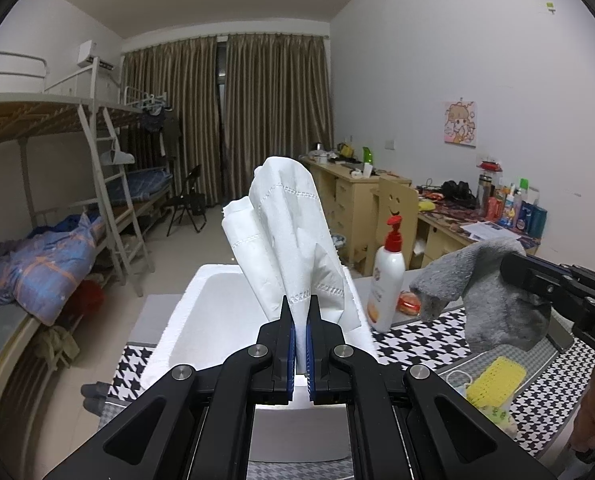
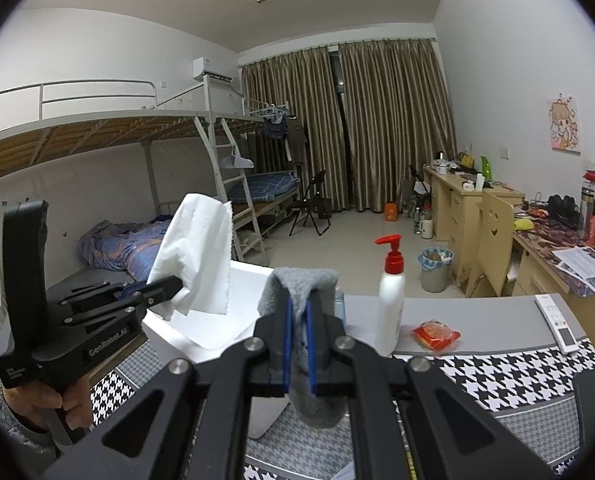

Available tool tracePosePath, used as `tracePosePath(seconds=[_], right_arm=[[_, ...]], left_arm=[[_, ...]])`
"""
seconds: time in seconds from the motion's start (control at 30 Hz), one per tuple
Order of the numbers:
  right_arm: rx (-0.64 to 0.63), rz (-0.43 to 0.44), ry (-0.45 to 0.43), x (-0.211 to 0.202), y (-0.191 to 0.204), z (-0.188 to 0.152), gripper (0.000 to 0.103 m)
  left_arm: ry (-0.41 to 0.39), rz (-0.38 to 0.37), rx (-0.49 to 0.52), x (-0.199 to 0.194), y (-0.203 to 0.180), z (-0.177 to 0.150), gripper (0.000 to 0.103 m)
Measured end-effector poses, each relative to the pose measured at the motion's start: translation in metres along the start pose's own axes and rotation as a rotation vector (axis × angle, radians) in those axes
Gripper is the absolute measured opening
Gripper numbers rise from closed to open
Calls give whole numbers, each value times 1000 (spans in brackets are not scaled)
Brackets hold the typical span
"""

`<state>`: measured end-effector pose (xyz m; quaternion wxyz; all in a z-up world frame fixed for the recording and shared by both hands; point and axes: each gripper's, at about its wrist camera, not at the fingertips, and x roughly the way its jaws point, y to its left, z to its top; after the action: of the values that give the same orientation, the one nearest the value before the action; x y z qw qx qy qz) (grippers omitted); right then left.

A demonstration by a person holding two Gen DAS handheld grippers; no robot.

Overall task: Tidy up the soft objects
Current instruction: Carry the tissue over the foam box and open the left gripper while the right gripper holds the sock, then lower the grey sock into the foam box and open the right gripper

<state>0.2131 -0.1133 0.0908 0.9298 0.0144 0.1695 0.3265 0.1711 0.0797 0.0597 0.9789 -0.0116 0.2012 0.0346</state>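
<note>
Left claw [image 1: 300,308] clenched on crumpled white paper towel [image 1: 287,228], held up over the open white foam box [image 1: 201,320]. Right claw [image 2: 300,304] clenched on soft grey fleece cloth [image 2: 305,280], raised above the tabletop [image 2: 477,312] right of the box. White pump bottle with red cap [image 2: 391,300] stands on the tabletop just right of the box; yellow ridged sponge [image 1: 495,380] lies on near-right houndstooth mat [image 1: 421,340].

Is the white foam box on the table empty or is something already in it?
Cannot tell fully. The white foam box is open-topped and its visible inside looks bare, but the white tissue hides part.
</note>
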Motion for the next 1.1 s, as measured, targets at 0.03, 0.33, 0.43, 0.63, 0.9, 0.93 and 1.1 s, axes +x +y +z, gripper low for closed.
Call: tracePosePath(seconds=[0.03, 0.33, 0.43, 0.63, 0.9, 0.93, 1.1], right_arm=[[-3, 3, 2, 2, 2, 0, 9], [-14, 2, 23, 12, 6, 5, 9], [-14, -6, 31, 16, 8, 6, 9], [-24, -17, 38, 19, 16, 8, 9], [-34, -5, 46, 28, 25, 14, 9], [-37, -3, 45, 29, 28, 16, 9], [-47, 12, 46, 35, 37, 20, 9]], left_arm=[[4, 4, -2, 2, 2, 0, 4], [31, 35, -9, 16, 13, -1, 4], [46, 38, -9, 21, 16, -1, 9], [51, 36, -29, 23, 24, -5, 53], [10, 71, -64, 10, 37, -6, 82], [5, 74, -68, 9, 39, -6, 83], [-15, 95, -78, -1, 47, -7, 89]])
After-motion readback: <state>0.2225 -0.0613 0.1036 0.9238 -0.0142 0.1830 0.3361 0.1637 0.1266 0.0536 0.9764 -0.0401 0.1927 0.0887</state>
